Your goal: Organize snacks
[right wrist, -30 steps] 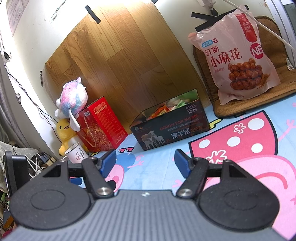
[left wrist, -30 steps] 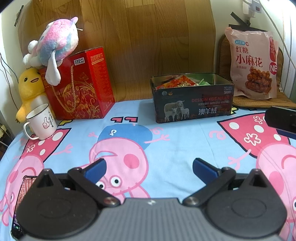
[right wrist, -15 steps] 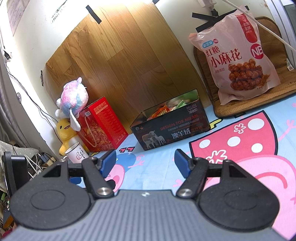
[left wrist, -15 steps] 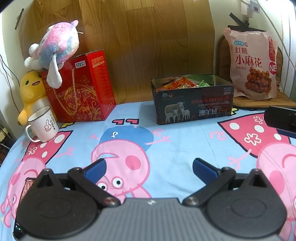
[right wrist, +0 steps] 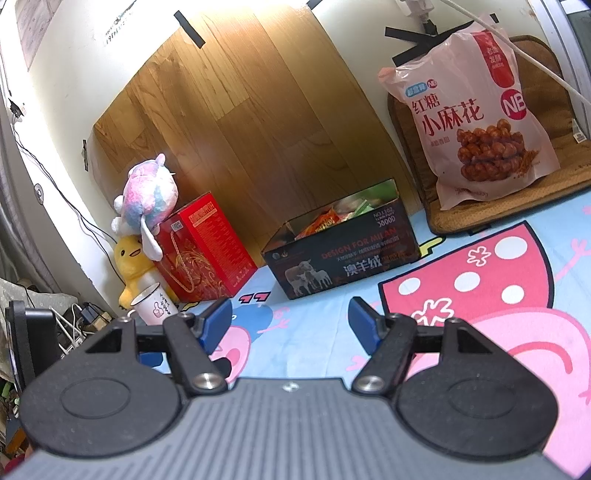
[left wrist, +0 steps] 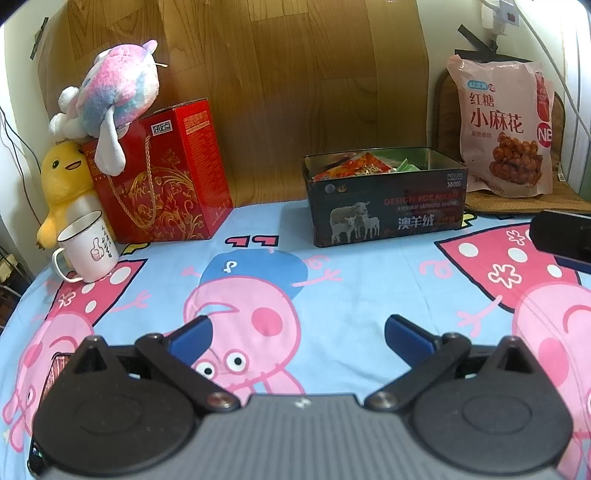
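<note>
Ahead and right of right gripper [right wrist: 290, 325]: snack bag [right wrist: 476, 122], upright against the wall (long axis vertical). Jaws spread, empty. Left gripper [left wrist: 297, 334] likewise spread, farther off.

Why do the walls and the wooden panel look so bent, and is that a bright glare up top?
Left wrist view: the fisheye lens bows the wooden panel and darkens the corners, while the black tin box stays sharp. Right wrist view: the same curving tilts the room, and light washes out the wall above the panel; the print on the pink snack bag stays readable.
</note>
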A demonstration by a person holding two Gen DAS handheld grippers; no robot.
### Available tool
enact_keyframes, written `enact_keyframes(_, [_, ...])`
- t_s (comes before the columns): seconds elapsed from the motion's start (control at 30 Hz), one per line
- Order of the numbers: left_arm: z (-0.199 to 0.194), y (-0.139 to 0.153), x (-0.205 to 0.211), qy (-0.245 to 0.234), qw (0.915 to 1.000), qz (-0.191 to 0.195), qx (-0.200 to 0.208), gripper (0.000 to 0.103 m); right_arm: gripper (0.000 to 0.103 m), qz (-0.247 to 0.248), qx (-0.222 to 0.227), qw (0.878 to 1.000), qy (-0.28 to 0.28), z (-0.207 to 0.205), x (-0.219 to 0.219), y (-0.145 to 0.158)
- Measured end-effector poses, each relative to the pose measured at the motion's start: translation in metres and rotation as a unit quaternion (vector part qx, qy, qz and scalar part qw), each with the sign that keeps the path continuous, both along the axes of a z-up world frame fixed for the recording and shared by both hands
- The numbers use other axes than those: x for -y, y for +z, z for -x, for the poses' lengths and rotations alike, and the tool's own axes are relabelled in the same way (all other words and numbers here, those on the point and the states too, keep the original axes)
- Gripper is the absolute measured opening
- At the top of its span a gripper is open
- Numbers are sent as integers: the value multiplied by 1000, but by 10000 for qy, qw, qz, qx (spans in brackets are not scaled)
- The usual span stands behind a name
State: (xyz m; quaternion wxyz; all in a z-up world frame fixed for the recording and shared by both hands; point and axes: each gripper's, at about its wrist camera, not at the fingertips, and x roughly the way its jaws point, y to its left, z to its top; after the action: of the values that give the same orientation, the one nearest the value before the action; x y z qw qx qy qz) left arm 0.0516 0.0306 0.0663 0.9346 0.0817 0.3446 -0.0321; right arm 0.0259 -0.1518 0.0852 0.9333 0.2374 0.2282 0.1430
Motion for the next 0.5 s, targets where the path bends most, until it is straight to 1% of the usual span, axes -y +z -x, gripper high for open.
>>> enact_keyframes(0.5, [3, 2, 1, -13, 10000, -9, 10, 103, 72, 15, 25, 10000, 8, 2, 0, 2])
